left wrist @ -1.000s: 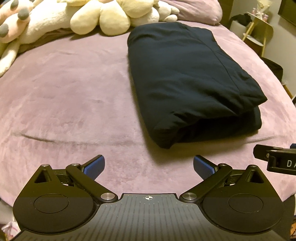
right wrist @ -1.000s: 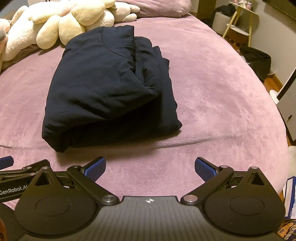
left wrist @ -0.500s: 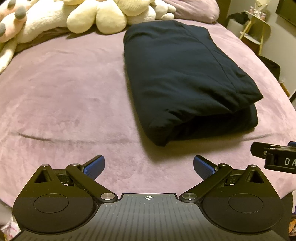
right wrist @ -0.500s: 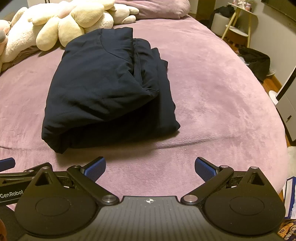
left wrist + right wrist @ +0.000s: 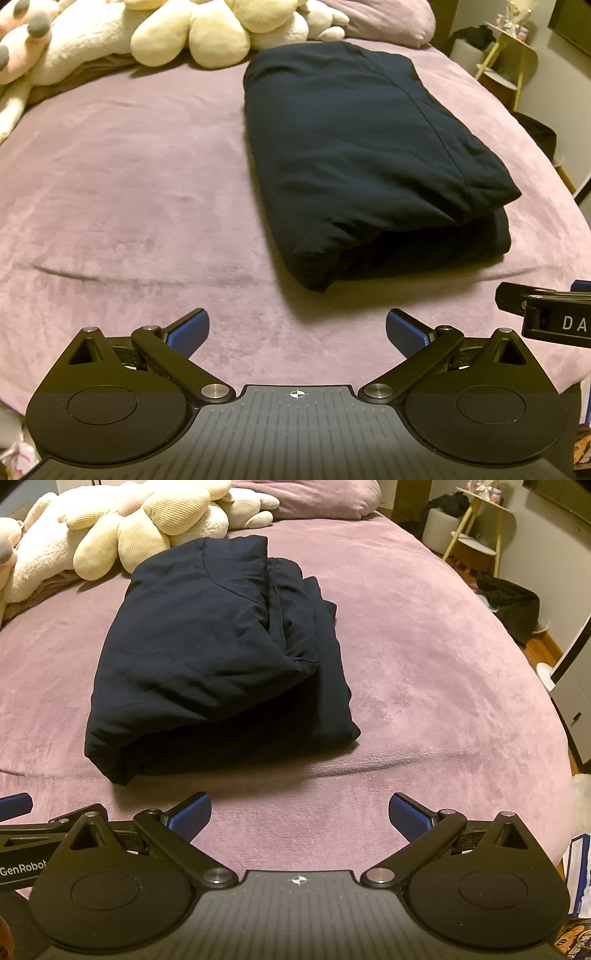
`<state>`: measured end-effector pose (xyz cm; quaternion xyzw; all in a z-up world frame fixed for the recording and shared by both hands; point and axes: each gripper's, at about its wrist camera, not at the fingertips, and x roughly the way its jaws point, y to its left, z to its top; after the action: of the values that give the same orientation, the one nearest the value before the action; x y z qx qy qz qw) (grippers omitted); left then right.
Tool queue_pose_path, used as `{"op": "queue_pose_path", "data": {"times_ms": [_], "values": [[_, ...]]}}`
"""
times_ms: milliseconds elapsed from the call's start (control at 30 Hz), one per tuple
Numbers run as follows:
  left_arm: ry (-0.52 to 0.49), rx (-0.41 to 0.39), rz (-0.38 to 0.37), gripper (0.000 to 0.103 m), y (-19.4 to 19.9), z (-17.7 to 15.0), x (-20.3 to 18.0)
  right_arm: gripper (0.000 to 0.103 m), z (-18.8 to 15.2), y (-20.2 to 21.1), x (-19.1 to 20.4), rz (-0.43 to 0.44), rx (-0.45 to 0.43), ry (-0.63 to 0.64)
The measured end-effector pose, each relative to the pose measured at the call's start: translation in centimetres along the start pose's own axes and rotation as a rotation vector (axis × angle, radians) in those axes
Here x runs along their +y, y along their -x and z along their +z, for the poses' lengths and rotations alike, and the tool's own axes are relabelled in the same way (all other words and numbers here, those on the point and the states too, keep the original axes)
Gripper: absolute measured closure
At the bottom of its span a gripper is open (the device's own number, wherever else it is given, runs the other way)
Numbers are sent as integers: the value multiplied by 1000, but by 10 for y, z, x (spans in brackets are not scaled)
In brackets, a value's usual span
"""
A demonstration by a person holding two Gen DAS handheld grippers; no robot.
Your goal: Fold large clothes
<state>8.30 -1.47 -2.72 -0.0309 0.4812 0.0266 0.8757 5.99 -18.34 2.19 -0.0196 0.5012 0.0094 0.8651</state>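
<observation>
Left gripper and right gripper spread wide, empty, low at 6 o'clock. Beyond, at 12 o'clock on the bed, dark garment folded compactly. Folding apparently complete; next, perhaps squaring edges.

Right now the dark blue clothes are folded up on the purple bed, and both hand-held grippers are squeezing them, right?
Not quite. The dark blue clothes are folded on the purple bed, but neither gripper is squeezing them. The left hand-held gripper and the right hand-held gripper are both open and empty, short of the bundle. Each wrist view shows this.
</observation>
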Motion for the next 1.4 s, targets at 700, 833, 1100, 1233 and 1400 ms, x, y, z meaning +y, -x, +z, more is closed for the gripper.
{"op": "queue_pose_path", "data": {"times_ms": [700,833,1100,1233,1400], "values": [[2,4,-7,0,1,2,-1,1,3,0,2,-3,-4,7],[5,5,-10,0,1,3,-1,1,3,0,2,-4,-5,7],[5,6,-11,0,1,3,-1,1,4,1,2,-5,-10,8],[2,6,-13,0,1,3,-2,1,4,1,2,-5,-10,8],[-7,-6,-12,0,3,1,-3,1,4,1,2,-5,-9,8]]}}
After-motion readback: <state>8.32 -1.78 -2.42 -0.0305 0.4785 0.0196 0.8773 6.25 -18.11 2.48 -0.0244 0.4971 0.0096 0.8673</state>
